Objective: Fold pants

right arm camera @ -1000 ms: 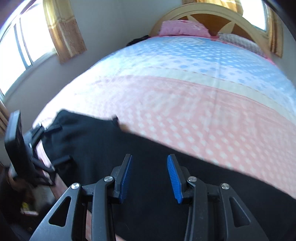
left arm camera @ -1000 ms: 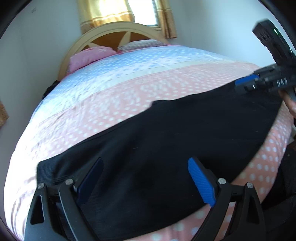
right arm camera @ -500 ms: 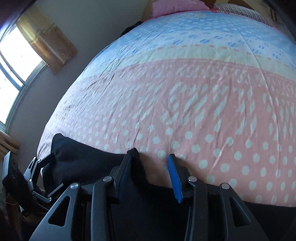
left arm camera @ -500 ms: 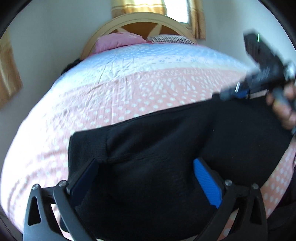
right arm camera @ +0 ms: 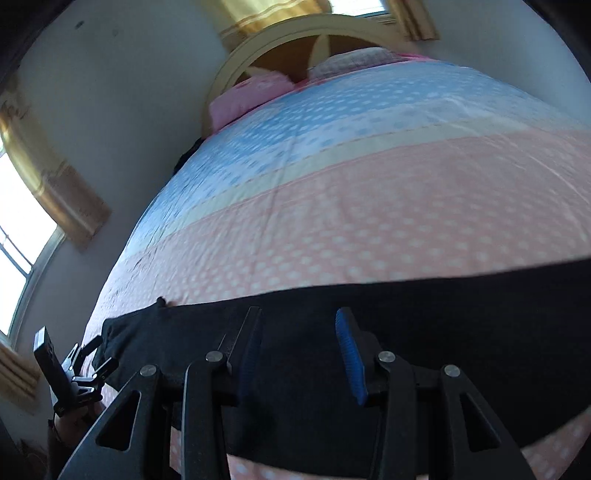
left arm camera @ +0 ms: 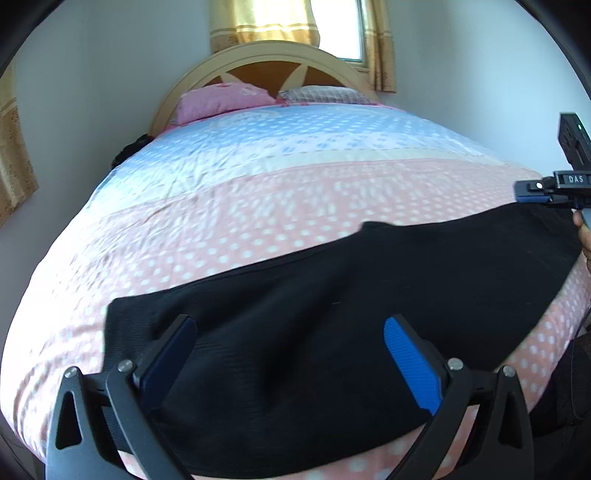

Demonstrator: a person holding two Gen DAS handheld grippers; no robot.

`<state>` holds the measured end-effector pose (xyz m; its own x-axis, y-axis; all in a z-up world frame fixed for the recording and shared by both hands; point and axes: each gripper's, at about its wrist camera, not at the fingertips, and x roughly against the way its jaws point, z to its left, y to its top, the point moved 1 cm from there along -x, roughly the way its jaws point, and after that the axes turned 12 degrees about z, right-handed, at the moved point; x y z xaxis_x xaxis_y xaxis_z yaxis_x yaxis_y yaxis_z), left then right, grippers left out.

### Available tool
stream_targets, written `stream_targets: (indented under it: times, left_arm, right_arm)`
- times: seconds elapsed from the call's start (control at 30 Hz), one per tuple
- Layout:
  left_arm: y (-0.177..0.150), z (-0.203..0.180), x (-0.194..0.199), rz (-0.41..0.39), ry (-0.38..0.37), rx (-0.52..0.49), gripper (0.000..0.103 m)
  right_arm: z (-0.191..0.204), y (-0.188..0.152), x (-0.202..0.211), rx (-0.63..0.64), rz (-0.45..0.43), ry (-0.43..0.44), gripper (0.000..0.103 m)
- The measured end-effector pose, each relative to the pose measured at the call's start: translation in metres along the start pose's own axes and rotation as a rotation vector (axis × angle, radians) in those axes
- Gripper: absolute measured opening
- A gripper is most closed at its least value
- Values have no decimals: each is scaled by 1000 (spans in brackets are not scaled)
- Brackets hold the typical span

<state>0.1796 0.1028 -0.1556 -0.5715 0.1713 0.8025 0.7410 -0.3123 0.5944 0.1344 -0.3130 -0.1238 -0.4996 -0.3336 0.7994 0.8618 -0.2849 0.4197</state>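
Left gripper (left arm camera: 288, 354) angled down over black pants (left arm camera: 332, 314), fingers spread wide, right gripper (right arm camera: 295, 350) likewise, half-parted, grasping nothing, pants on dotted pink bedspread (left arm camera: 221, 229), headboard (left arm camera: 273, 55) beyond.

Pants (left arm camera: 332, 332) across the bed's (left arm camera: 258, 206) near end, pillows (left arm camera: 221, 101) beyond.

The pants (left arm camera: 369, 295) are plain black. The bedspread (left arm camera: 258, 221) is pink with white dots nearer, then a cream band, then pale blue with dots. One pillow (left arm camera: 221, 99) is pink, the other (left arm camera: 321, 94) checked. The curtains (left arm camera: 262, 18) are golden, the headboard (left arm camera: 258, 55) cream and brown.
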Motion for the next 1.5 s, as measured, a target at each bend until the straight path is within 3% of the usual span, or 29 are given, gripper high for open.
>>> stream_targets:
  times: [0.17,0.3,0.5,0.67,0.9,0.97,1.03,1.23,1.37,1.5]
  left_arm:
    - [2,-39,4,-6,-30,-73,103]
    - [0,-58,6,-7,-43,-104,103]
    - [1,-67,12,-13,-34,-110,103]
    - [-2,-67,9,-5,-32,-103,103]
    - [-11,-42,-19,36,44,-42,103]
    - [-13,-29,-22,40,0,14,103]
    - [-12,-22,-22,46,-10,50,103]
    - [-10,-28,-13,32,10,26,103]
    - [-6,-34,-5,25,-20,14,103]
    - [0,-43,4,12,-102,18,103]
  right_arm:
    - [-134,-39,87,-290,-141,-96,43]
    - [-210,-64,129,-484,-200,-141,43]
    - [-258,-73,135,-603,-216,-100,43]
    - [-258,-72,117,-605,-189,-101,43]
    - [-251,-56,104,-545,-169,-120,43]
    - [-249,-53,100,-529,-167,-86,34]
    - [-249,-53,96,-523,-164,-61,18]
    - [-237,-56,105,-500,-235,-62,13]
    - [-185,-42,126,-356,-298,-107,12]
    - [-113,-22,134,-162,-333,-132,12]
